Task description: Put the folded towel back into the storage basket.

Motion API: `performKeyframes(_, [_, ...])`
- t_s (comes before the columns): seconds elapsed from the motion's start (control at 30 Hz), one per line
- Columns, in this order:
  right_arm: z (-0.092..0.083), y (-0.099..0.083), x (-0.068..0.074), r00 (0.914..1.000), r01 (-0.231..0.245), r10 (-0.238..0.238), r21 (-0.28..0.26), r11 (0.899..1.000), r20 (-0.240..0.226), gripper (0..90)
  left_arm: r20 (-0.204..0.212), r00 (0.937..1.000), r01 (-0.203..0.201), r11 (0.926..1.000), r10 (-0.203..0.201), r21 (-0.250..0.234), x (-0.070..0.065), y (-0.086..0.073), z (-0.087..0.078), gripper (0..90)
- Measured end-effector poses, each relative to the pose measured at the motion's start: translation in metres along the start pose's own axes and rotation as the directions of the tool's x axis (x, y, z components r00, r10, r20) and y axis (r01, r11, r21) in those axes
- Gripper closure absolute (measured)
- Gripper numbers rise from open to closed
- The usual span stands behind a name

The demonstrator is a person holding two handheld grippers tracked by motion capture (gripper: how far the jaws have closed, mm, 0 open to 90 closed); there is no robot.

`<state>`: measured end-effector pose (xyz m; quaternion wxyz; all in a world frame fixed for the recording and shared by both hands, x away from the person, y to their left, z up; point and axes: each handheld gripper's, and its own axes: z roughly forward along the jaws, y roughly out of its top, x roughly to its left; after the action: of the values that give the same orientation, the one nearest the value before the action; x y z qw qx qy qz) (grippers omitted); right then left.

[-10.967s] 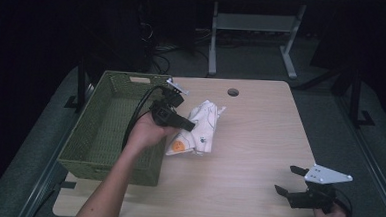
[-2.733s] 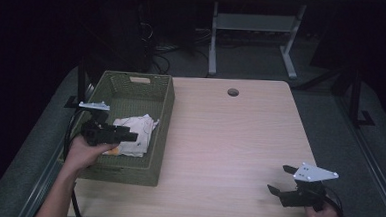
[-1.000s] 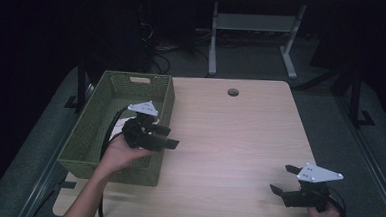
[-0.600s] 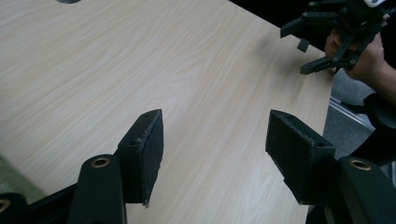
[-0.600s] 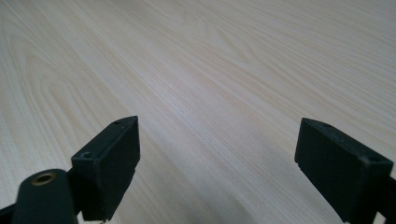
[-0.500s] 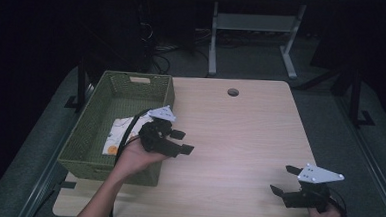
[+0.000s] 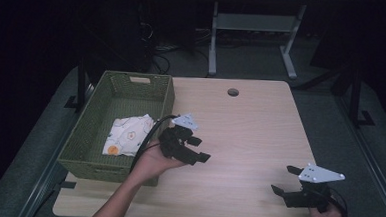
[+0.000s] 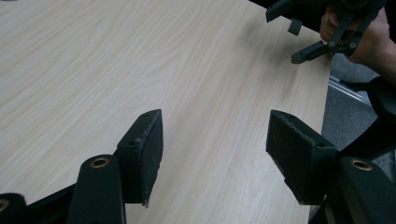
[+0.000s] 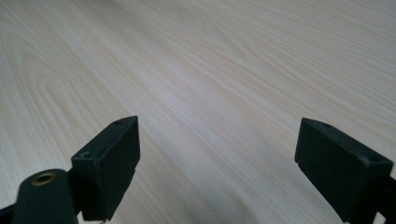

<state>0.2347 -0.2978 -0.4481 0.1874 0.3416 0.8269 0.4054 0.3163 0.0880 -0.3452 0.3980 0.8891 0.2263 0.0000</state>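
Light wood-grain table (image 7: pixel 260 127) with a round cable hole (image 7: pixel 233 92) near the far edge, pretty standard desk stuff. Behind it there's a white metal desk frame (image 7: pixel 255 26) standing on the grey floor (image 7: pixel 325 120), and a messy tangle of black cables (image 7: pixel 159 46) on the floor off to the left of that. Everything further back is too dark to make out. On the right side a dark rail (image 7: pixel 373 163) runs along the floor beside the table.
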Motion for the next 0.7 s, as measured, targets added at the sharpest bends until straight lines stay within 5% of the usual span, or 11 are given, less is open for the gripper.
performKeyframes(0.43, [-0.002,-0.002,-0.003,0.9999,-0.013,0.013,0.000,1.000,0.004,13.5,0.005,0.9997,-0.026,0.9982,0.026,0.054,-0.008,0.002,0.036,34.6])
performKeyframes(0.7, [-0.004,-0.007,-0.009,0.9994,-0.030,0.030,-0.001,1.000,0.017,13.5,0.010,0.9998,-0.018,0.9993,0.018,0.034,-0.016,-0.002,0.053,34.3])
